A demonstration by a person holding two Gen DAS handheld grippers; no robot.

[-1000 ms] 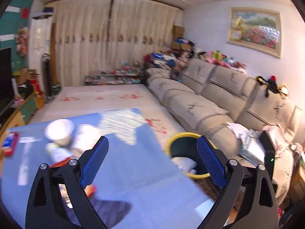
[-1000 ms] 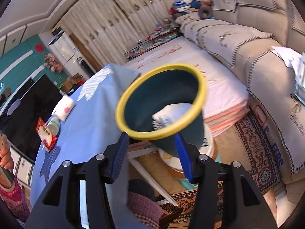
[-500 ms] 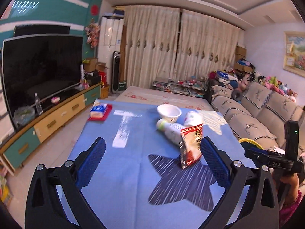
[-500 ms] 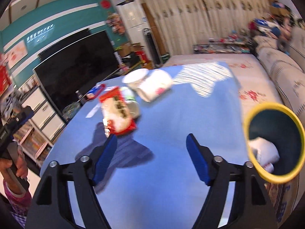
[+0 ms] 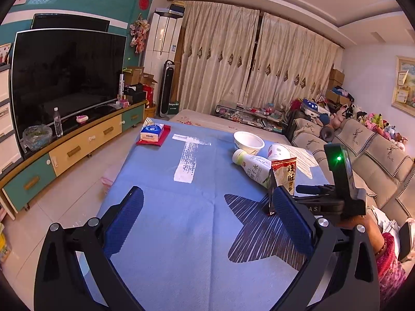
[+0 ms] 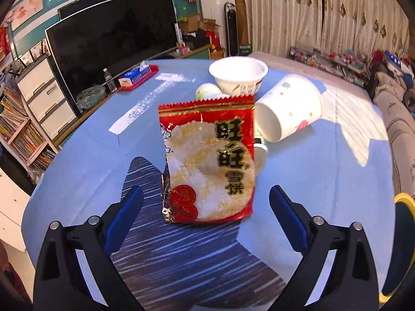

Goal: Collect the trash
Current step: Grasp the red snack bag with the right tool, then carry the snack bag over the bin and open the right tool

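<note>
Right claw (image 6: 206, 213) moved from the trash bin (image 6: 403, 243) to the table (image 6: 324, 181).
Both claws empty: right opening toward the rice-cracker packet (image 6: 208, 160); left claw (image 5: 207, 223) spread wide.

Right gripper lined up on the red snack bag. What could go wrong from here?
1. The red foil snack bag leans on the white plastic bottle lying behind it; closing on the bag may set the bottle rolling.
2. The tipped white paper cup lies close to the bag's right edge; the right gripper, jaws opening with nothing between them, might clip it.
3. The bag is thin and crinkled, so the pads may slip off.
</note>
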